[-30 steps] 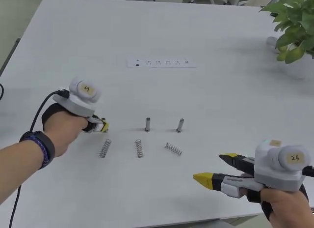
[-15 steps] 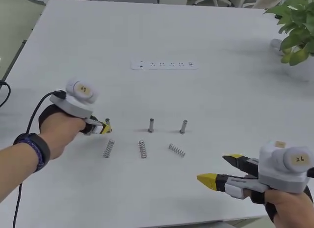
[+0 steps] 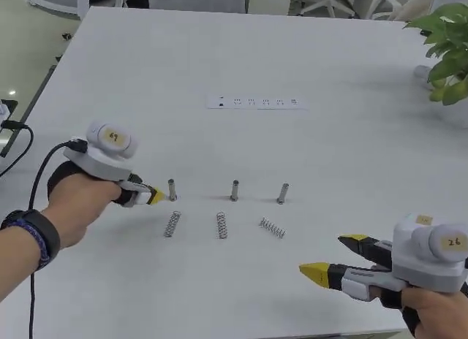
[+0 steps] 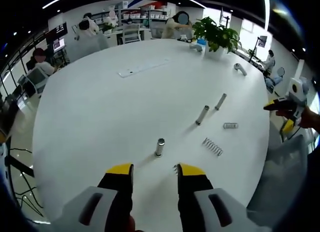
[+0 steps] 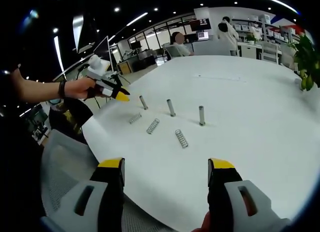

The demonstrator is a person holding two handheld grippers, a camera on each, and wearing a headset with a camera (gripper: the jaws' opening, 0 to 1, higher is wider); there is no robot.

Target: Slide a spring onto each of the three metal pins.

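Three short metal pins stand upright in a row on the white table: left pin (image 3: pixel 172 189), middle pin (image 3: pixel 235 191), right pin (image 3: pixel 283 193). A spring lies flat just in front of each: left spring (image 3: pixel 172 223), middle spring (image 3: pixel 221 225), right spring (image 3: pixel 272 227). My left gripper (image 3: pixel 150 196) hovers a little left of the left pin (image 4: pixel 160 147), its jaws slightly apart with nothing between them. My right gripper (image 3: pixel 335 257) is wide open and holds nothing, near the table's front edge, right of the springs (image 5: pixel 181 138).
A white power strip (image 3: pixel 252 102) lies flat behind the pins. A potted plant (image 3: pixel 450 47) stands at the far right. A black cable (image 3: pixel 44 171) trails from the left gripper. The table's front edge runs just below the right gripper.
My left gripper has drawn back to the left off the left pin, which now stands free. The right gripper has barely moved. The head camera has shifted.
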